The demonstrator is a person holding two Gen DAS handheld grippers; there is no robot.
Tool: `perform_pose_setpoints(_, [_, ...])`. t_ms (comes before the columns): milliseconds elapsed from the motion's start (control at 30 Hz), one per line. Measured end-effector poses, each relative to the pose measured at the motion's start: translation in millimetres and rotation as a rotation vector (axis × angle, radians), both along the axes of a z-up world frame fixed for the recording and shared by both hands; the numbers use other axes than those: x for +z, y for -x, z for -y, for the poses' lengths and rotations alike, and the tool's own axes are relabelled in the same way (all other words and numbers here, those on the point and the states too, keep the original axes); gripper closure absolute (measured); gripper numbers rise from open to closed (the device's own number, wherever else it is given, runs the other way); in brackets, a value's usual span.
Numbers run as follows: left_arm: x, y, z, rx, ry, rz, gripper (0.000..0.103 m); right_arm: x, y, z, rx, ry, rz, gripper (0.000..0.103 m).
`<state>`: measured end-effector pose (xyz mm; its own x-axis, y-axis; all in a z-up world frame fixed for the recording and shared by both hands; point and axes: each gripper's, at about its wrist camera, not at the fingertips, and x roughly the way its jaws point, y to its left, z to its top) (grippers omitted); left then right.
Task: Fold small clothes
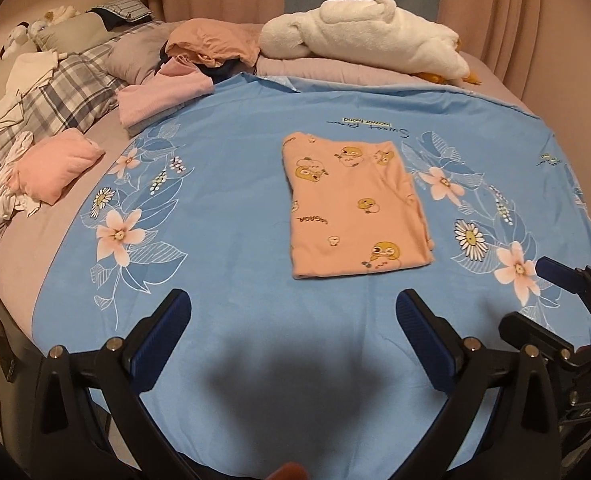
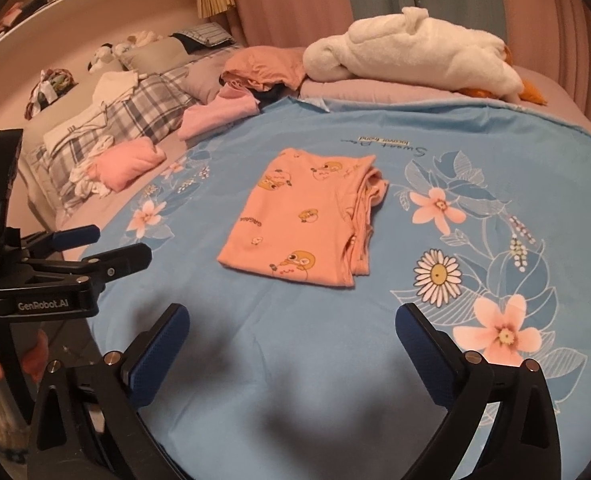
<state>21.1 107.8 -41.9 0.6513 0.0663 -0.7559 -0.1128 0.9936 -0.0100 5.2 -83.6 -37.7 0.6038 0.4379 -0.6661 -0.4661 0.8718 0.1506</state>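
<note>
Here, bed covering: a light blue cotton sheet printed with pink and white flowers (image 1: 235, 200) (image 2: 475, 160) is spread flat ahead of and beneath both grippers.
Plush toy: a large white plush goose with orange feet (image 1: 367, 36) (image 2: 411, 50) is seen lying at the far edge, well beyond the grippers.
Garment: a peach-orange cotton garment with yellow cartoon duck prints (image 1: 355, 208) (image 2: 307, 220) is laid folded into a rectangle on the sheet, ahead of both grippers and apart from them; its stacked edges are shown on the right side.
Side piles: a folded pale pink cloth (image 1: 155, 100) (image 2: 215, 116) and a small folded salmon-pink bundle (image 1: 55, 164) (image 2: 129, 162) are placed far left of the left gripper.
Left gripper (image 1: 293, 320) (image 2: 107, 246): its blue-padded fingers are held spread wide, nothing between them, just short of the garment.
Right gripper (image 2: 291, 330) (image 1: 535, 296): its fingers are likewise held spread and empty, near the garment's near edge.
</note>
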Motion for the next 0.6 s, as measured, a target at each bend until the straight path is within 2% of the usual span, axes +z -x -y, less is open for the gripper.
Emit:
perform_pose_setpoints(133, [8.6, 5.5, 3.4, -0.003, -0.005, 0.022, 0.000, 7.0, 4.7, 1.3, -0.033, 0.004, 0.027, 0.001])
perform_pose_setpoints(400, [19.1, 16.8, 10.0, -0.030, 0.007, 0.044, 0.000, 29.6, 22.4, -0.3, -0.007, -0.021, 0.085, 0.001])
perform_pose_setpoints(600, [18.3, 19.0, 13.7, -0.040, -0.005, 0.041, 0.000, 24.9, 21.5, -3.2, 0.000, -0.021, 0.078, 0.001])
